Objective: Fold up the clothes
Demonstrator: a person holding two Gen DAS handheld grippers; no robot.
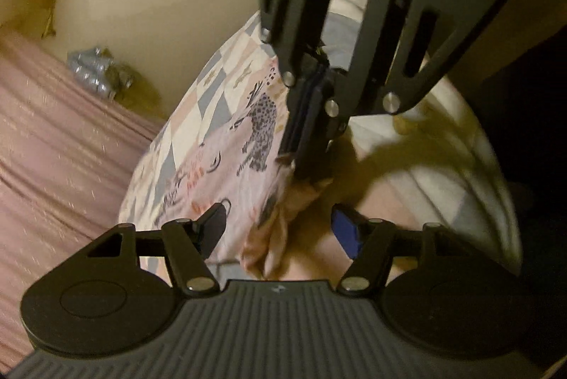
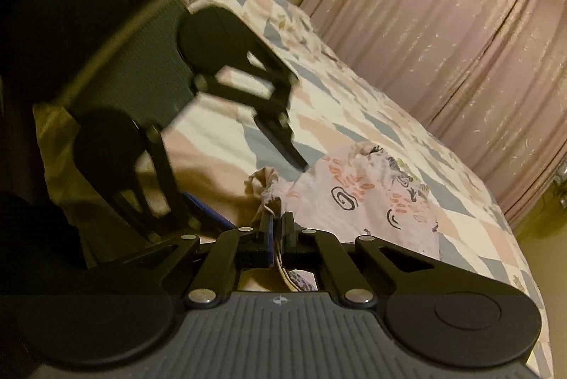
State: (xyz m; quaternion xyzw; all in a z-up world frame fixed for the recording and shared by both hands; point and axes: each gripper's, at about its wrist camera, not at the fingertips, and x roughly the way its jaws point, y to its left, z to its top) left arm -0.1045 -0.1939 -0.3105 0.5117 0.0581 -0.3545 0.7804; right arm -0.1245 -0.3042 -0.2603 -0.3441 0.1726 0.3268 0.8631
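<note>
Patchwork bedspread (image 2: pixel 354 102) beneath; my right gripper (image 2: pixel 278 230) pinches the printed garment (image 2: pixel 372 187) edge, left gripper (image 1: pixel 280 230) spread; fold incomplete.

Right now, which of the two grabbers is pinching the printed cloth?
The right gripper: its fingers are shut on the edge of the printed garment. The left gripper is open, holding nothing.

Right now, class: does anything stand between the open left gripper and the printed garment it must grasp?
Nothing visible lies between the left gripper and the printed garment on the patchwork bedspread. The right gripper, shut on the garment's bunched edge, hangs just beyond it, crowding that spot.
</note>
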